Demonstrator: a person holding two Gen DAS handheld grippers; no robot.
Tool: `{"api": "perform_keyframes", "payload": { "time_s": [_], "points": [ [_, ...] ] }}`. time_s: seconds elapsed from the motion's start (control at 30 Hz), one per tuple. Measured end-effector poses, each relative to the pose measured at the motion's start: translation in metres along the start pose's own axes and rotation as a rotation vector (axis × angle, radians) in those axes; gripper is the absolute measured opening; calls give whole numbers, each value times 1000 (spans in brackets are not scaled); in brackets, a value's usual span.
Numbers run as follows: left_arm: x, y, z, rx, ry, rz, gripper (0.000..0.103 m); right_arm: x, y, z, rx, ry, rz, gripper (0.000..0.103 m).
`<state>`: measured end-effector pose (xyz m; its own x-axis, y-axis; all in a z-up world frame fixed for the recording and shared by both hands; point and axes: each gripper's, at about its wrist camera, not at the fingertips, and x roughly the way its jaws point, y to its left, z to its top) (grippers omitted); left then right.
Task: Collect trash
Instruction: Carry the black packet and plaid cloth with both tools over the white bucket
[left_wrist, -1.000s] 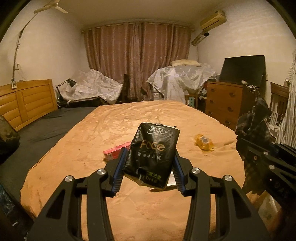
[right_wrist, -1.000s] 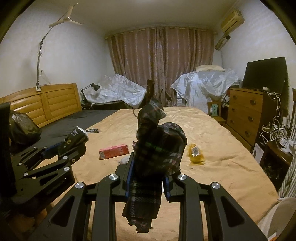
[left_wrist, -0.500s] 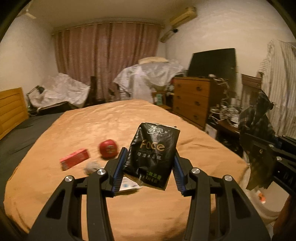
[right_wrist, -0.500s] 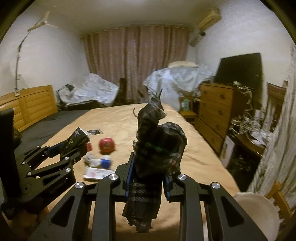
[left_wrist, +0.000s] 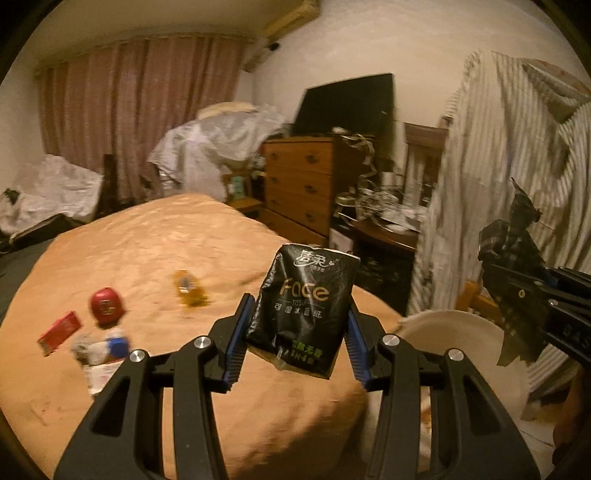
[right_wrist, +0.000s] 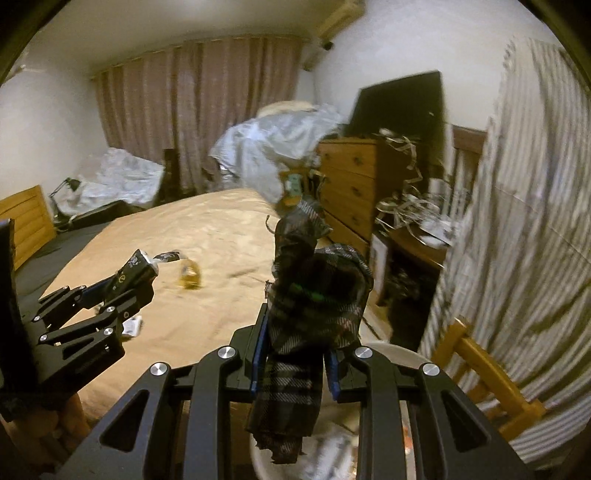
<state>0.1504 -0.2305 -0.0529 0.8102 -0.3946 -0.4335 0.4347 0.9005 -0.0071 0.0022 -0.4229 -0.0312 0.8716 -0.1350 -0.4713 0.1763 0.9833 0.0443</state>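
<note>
Swinging rightward since the earlier frames, both views now take in a striped hanging cloth (left_wrist: 491, 155) and a pale round bin (left_wrist: 458, 332) beyond the tan bed's (left_wrist: 147, 258) corner. Left gripper (left_wrist: 295, 334) stays clamped on the black glossy tissue packet (left_wrist: 304, 306). Right gripper (right_wrist: 293, 363) stays clenched on the dark plaid crumpled wrapper (right_wrist: 310, 306), above the bin's rim. Red box (left_wrist: 59, 332) remains on the bed.

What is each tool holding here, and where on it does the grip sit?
The left tool clamps a black tissue pack by its lower sides. The right tool pinches a dark plaid wrapper around its middle.
</note>
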Motion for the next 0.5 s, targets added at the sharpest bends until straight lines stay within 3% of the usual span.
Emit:
{"api": "perform_keyframes", "payload": {
  "time_s": [0.17,0.5],
  "points": [
    [22,-39,1,31,48,-80,45,5,-56,-4,42,68,-37,27],
    [67,-87,-7,93,222,-230,46,57,-117,-17,132,293,-8,27]
  ]
}}
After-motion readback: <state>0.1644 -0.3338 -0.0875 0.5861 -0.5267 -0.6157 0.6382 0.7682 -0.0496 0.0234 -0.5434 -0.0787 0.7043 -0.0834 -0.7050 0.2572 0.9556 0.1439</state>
